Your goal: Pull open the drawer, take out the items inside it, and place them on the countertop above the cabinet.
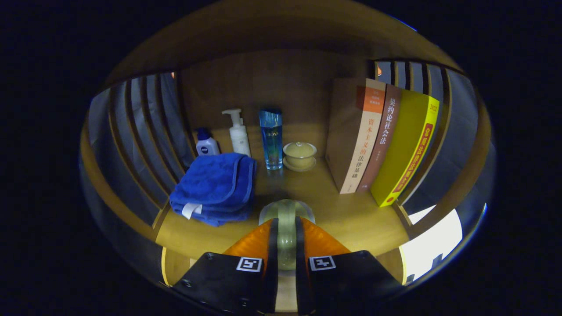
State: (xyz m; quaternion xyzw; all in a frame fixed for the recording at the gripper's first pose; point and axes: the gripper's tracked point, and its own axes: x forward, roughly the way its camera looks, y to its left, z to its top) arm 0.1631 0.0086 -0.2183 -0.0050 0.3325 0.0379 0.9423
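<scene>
Tongs closed narrow on a pale green translucent cup — both fingers pressing its sides, rim showing just ahead of the fingertips. Cup held low over the wooden bench, near its front edge; contact between cup and bench cannot be told. Just left of the cup, a folded blue towel lying flat on the bench, white tag at its near corner. Beyond the towel, toward the back wall, a small white bottle with a dark blue cap, upright. Beside it to the right, a white pump bottle, upright, just behind the towel's far edge. Further right, a tall clear blue bottle, upright, standing apart from the pump bottle. Just right of that, a pale lidded tea bowl on a saucer. To the right of the fingers and beyond them, three books standing together, leaning left, spines facing forward — one tan with an orange band, one brown, one yellow. Slatted wooden side walls enclosing the bench on both sides. Drawer location cannot be told.
</scene>
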